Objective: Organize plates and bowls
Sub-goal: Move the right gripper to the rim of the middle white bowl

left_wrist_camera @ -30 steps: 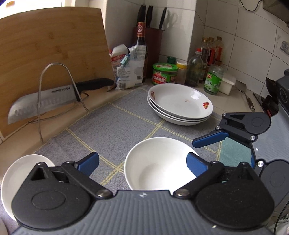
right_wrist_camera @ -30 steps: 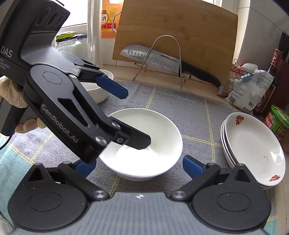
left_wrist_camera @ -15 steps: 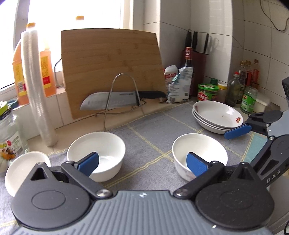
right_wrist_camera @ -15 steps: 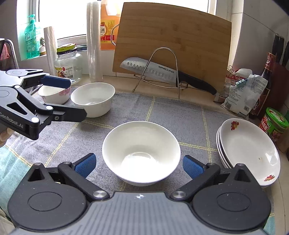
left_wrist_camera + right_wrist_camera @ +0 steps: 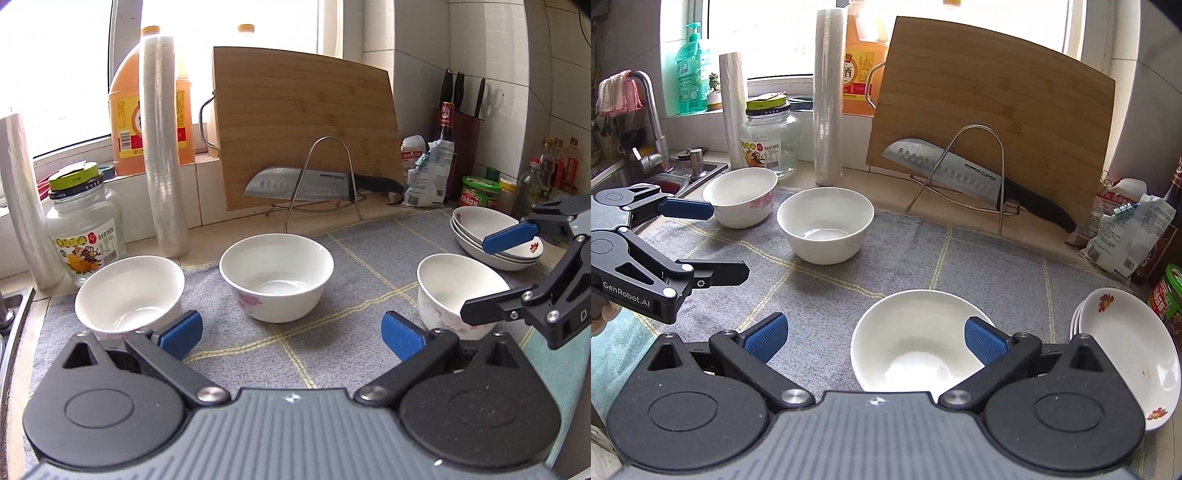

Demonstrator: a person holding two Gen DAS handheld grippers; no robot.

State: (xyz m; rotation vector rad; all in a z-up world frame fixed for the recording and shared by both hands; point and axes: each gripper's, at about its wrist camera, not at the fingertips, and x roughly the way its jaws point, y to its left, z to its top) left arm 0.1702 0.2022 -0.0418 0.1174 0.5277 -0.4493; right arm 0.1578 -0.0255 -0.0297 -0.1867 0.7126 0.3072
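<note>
Three white bowls stand on a grey mat (image 5: 362,258): a left bowl (image 5: 129,291), a middle bowl (image 5: 276,280) and a right bowl (image 5: 458,291). A stack of white plates (image 5: 495,238) sits at the far right. My left gripper (image 5: 291,334) is open and empty, in front of the left and middle bowls. My right gripper (image 5: 873,338) is open and empty, just above the right bowl (image 5: 916,339), with the plates (image 5: 1134,343) to its right. The left bowl (image 5: 742,195) and middle bowl (image 5: 825,223) also show there. Each gripper shows in the other's view, the left (image 5: 705,242) and the right (image 5: 495,273).
A wooden cutting board (image 5: 306,125) and a cleaver (image 5: 317,182) in a wire rack stand at the back. A glass jar (image 5: 83,225), film rolls (image 5: 160,144) and an oil jug (image 5: 125,99) are back left. A sink and faucet (image 5: 646,122) lie left. Jars and bottles (image 5: 480,188) crowd the right.
The left gripper has drawn back and swung left, from over the right bowl to facing the left and middle bowls. The right gripper has moved right, nearer the right bowl. Both stay open.
</note>
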